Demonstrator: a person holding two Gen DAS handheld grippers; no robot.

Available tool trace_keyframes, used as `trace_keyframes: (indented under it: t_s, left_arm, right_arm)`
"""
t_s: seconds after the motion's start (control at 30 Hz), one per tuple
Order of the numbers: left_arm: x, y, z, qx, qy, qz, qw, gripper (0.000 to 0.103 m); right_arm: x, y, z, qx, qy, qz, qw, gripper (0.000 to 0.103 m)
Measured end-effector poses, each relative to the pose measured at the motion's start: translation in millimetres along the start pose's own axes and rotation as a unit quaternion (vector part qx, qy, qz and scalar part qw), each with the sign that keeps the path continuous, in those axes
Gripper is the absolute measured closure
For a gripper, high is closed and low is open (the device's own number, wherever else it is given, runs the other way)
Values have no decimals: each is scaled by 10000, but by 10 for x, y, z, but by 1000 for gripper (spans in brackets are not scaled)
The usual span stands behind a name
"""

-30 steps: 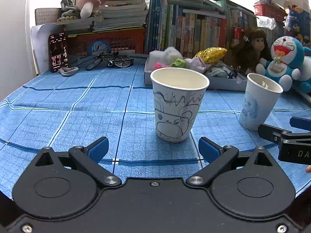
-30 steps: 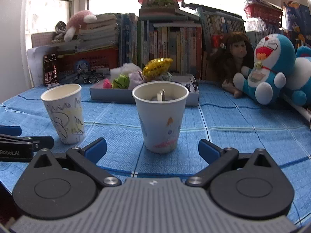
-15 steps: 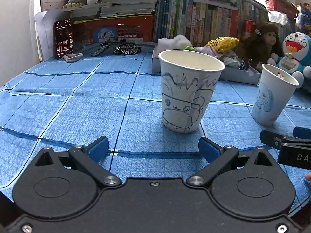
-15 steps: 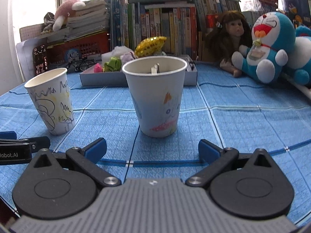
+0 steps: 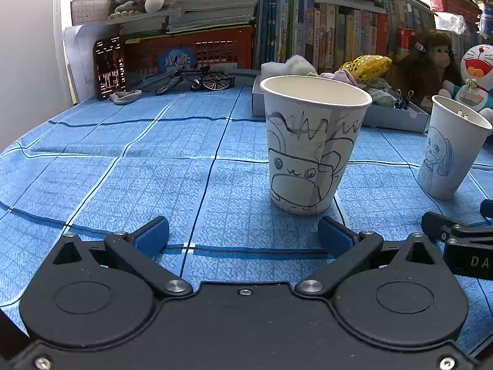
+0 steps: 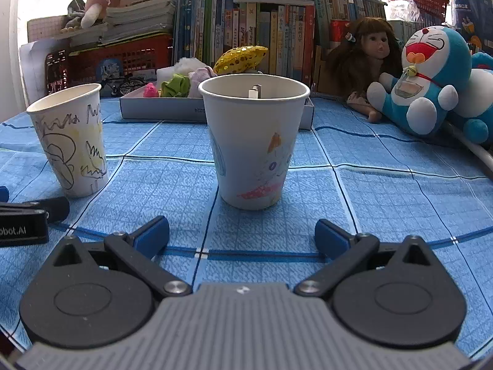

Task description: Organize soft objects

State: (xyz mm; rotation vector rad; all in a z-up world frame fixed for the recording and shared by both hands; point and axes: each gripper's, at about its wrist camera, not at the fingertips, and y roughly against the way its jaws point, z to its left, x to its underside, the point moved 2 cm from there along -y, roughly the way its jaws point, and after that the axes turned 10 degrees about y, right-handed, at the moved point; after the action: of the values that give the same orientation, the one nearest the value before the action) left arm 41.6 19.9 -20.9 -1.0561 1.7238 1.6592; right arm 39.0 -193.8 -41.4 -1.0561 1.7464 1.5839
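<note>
A grey tray (image 6: 160, 109) at the back of the blue cloth holds soft objects: a pink one (image 6: 150, 90), a green one (image 6: 175, 85), a white fluffy one (image 6: 186, 64) and a gold sequin one (image 6: 240, 58). The tray also shows in the left wrist view (image 5: 394, 117). A paper cup with a black drawing (image 5: 311, 145) stands just ahead of my open, empty left gripper (image 5: 243, 236). A second cup (image 6: 254, 143) with a small clip inside stands just ahead of my open, empty right gripper (image 6: 242, 234).
A doll (image 6: 366, 58) and a Doraemon plush (image 6: 428, 77) sit at the back right. Books and a red basket (image 5: 191, 52) line the back. A toy bicycle (image 5: 197, 80) and a grey hair tie (image 5: 126, 96) lie at the back left.
Both grippers have dropped lower and moved closer to the cups, which now look larger. Both jaws stay open.
</note>
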Motion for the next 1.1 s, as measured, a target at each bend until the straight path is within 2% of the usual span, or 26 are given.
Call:
trace_keyframes:
  t_s: [1.1]
  left_arm:
    - [-38, -35, -14, -6, 39, 154, 9999, 0]
  right_arm:
    - [2, 0, 14, 56, 16, 7, 10000, 0]
